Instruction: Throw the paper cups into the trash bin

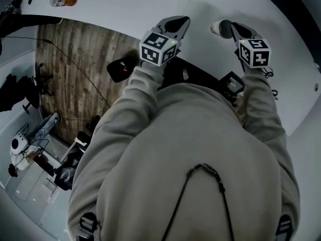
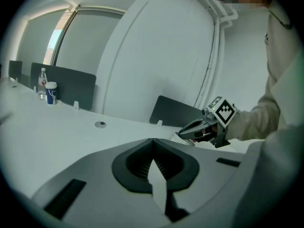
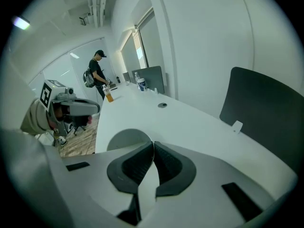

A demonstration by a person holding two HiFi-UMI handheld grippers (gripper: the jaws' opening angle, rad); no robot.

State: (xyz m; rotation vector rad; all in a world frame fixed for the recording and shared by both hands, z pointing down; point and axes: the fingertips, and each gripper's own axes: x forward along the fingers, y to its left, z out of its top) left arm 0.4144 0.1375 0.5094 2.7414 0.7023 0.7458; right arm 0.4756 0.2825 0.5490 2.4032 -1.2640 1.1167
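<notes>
A white paper cup (image 1: 216, 28) lies sideways in my right gripper (image 1: 228, 28), just above the white table (image 1: 125, 6). In the right gripper view the jaws of that gripper (image 3: 153, 145) pinch the cup's thin wall, and its round body (image 3: 124, 139) shows just beyond the left fingertip. My left gripper (image 1: 183, 21) hovers beside it on the left, shut with nothing in it. In the left gripper view its jaws (image 2: 153, 141) meet, and the right gripper (image 2: 198, 128) with the cup (image 2: 182, 137) appears past them. No trash bin is clearly in view.
A bottle (image 2: 42, 82) and a blue-and-white cup (image 2: 51, 93) stand at the table's far end by dark partition panels (image 2: 64, 83). A person (image 3: 97, 72) stands there near an orange-filled bottle (image 3: 109, 96). Wooden floor (image 1: 75, 69) lies left of the table, with a dark object (image 1: 120, 69) on it.
</notes>
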